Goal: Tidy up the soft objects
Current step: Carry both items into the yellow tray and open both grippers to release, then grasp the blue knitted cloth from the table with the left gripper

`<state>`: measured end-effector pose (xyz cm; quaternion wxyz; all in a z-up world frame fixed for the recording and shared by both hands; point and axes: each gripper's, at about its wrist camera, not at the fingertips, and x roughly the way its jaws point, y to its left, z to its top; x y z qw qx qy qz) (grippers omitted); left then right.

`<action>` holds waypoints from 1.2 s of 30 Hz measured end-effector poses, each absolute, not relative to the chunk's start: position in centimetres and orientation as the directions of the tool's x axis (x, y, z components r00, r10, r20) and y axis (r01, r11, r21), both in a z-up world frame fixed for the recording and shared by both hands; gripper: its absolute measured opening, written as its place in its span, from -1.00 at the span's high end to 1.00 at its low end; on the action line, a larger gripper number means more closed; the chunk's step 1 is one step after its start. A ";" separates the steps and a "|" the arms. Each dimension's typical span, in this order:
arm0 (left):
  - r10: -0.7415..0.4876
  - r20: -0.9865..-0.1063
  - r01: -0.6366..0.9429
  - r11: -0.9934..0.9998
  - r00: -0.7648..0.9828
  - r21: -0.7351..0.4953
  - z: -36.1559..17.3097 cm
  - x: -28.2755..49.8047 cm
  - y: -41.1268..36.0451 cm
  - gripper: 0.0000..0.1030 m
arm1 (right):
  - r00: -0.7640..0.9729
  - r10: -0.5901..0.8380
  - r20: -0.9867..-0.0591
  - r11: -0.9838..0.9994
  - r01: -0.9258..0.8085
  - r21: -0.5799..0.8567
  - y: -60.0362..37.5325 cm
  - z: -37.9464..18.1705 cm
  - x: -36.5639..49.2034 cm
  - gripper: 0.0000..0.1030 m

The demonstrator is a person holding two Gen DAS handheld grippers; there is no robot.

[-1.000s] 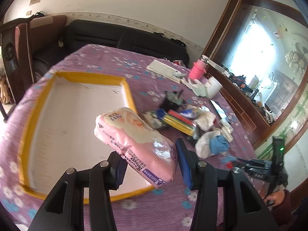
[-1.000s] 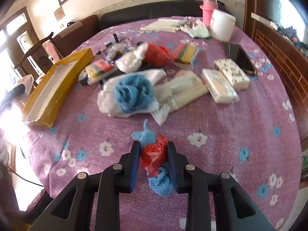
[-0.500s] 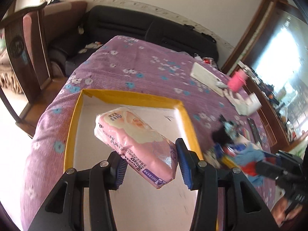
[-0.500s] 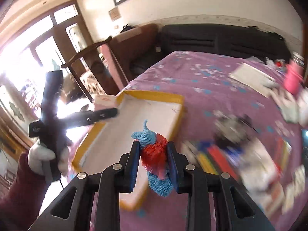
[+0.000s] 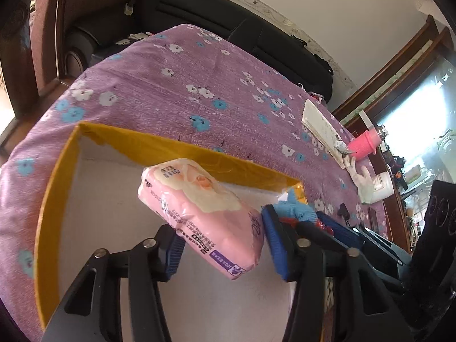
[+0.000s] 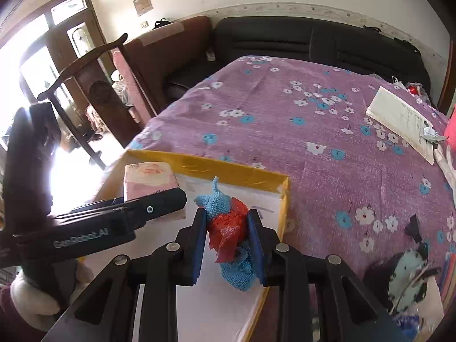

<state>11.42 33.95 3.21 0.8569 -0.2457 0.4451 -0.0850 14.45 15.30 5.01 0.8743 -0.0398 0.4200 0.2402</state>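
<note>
Both grippers, left [image 5: 221, 245] with pink tissue pack [image 5: 199, 213] and right [image 6: 226, 242] (blue-and-red bundle [image 6: 228, 225]), have swung over the yellow-rimmed box [image 6: 205, 164]

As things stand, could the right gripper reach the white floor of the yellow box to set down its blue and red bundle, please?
Probably yes. The right gripper, shut on the blue and red bundle, hangs over the yellow box, with bare floor below. The left gripper, holding the pink pack, sits alongside, not underneath.

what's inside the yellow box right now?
Only bare white floor shows in the box. The pink pack in the left claw and the blue-red bundle in the right claw cover part of it.
</note>
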 end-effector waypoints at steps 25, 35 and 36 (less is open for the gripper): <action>-0.455 -0.630 0.072 0.841 0.629 -0.536 10.6 -1.1 23.0 -0.73 | 0.710 0.306 -0.635 0.952 -0.243 0.186 -8.8 9.9 -0.5 -0.81; -0.547 -0.667 0.219 0.829 0.507 -0.514 6.2 -6.0 13.4 -0.73 | 0.571 0.530 -0.626 0.843 -0.275 0.463 -14.7 5.2 -2.3 -0.81; -0.533 -0.680 0.213 0.839 0.503 -0.501 5.9 -6.3 12.9 -0.73 | 0.558 0.562 -0.611 0.820 -0.278 0.500 -15.0 4.8 -2.1 -0.81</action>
